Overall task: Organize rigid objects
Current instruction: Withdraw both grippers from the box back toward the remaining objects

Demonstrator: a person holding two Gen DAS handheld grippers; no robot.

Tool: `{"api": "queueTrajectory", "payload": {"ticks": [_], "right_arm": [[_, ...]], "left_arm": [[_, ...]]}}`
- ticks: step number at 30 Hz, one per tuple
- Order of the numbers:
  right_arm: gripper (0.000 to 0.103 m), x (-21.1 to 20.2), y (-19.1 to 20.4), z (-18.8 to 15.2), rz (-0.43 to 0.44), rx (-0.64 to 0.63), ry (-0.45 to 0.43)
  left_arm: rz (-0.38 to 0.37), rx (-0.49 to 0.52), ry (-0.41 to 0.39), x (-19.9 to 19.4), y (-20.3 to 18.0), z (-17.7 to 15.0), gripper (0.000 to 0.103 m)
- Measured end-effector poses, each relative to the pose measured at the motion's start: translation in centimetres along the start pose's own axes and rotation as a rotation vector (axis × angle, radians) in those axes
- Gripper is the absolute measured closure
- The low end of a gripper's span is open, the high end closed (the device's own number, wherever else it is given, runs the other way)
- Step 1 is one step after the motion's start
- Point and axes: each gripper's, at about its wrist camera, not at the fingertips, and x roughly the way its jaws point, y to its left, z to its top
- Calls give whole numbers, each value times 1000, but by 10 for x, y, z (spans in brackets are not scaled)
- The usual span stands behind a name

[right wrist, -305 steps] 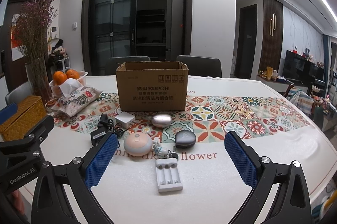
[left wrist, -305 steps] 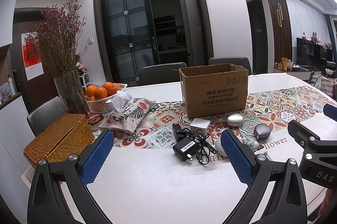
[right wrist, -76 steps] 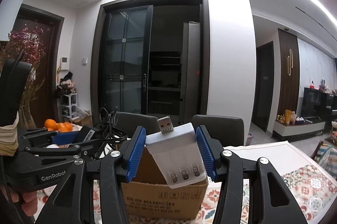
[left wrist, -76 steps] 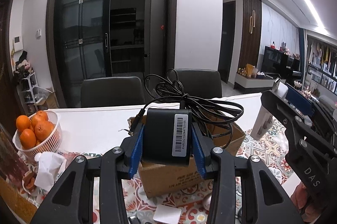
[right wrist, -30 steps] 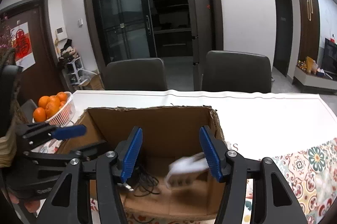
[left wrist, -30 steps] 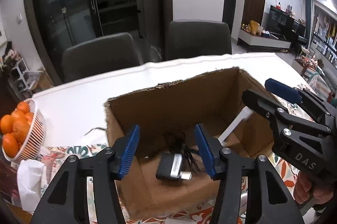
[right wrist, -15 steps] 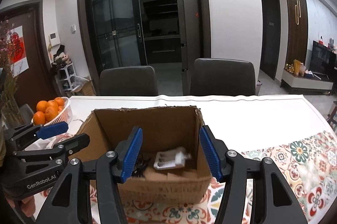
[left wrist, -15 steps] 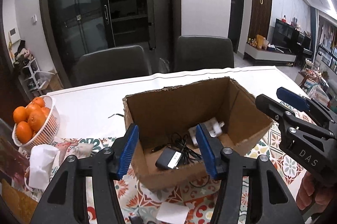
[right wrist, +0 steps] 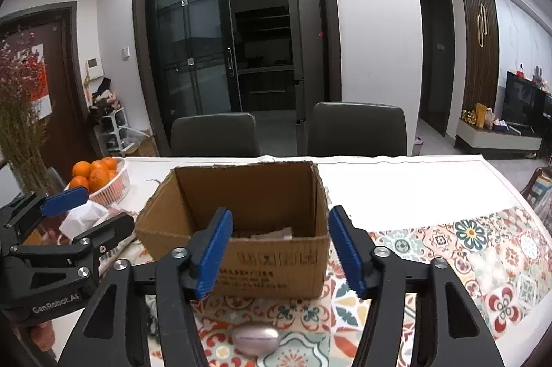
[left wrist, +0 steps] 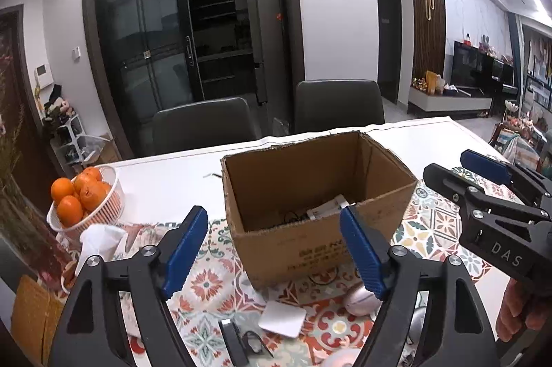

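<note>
An open cardboard box (left wrist: 321, 249) stands on the patterned table runner; it also shows in the right wrist view (right wrist: 276, 263). Inside it lie a white battery charger (left wrist: 324, 211) and some black cable. My left gripper (left wrist: 276, 249) is open and empty, above the table in front of the box. My right gripper (right wrist: 279, 249) is open and empty, just in front of the box too. On the runner in front of the box lie a white square adapter (left wrist: 282, 318), a silver egg-shaped object (right wrist: 255, 340) and a black plug (left wrist: 234, 344).
A white basket of oranges (left wrist: 82, 198) and a tissue pack (left wrist: 98, 241) stand at the left. A wicker box (left wrist: 29, 311) is at the near left. Two dark chairs (right wrist: 357, 129) stand behind the table. Dried flowers (right wrist: 17, 98) stand far left.
Both grippers have drawn back and down from above the box. The charger and cabled adapter, dropped earlier, stay inside it. Both grippers stay open.
</note>
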Motion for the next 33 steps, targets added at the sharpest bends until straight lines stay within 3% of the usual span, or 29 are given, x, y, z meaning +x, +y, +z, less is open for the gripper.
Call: {"api": "queueTrajectory", "payload": {"ticks": [17, 33], "right_arm": [[24, -38, -6, -37, -5, -1, 4], [23, -47, -15, -80, -5, -8, 59]], "left_arm": [[-17, -52, 21, -34, -18, -42, 12], [-30, -58, 101, -38, -39, -89, 9]]}}
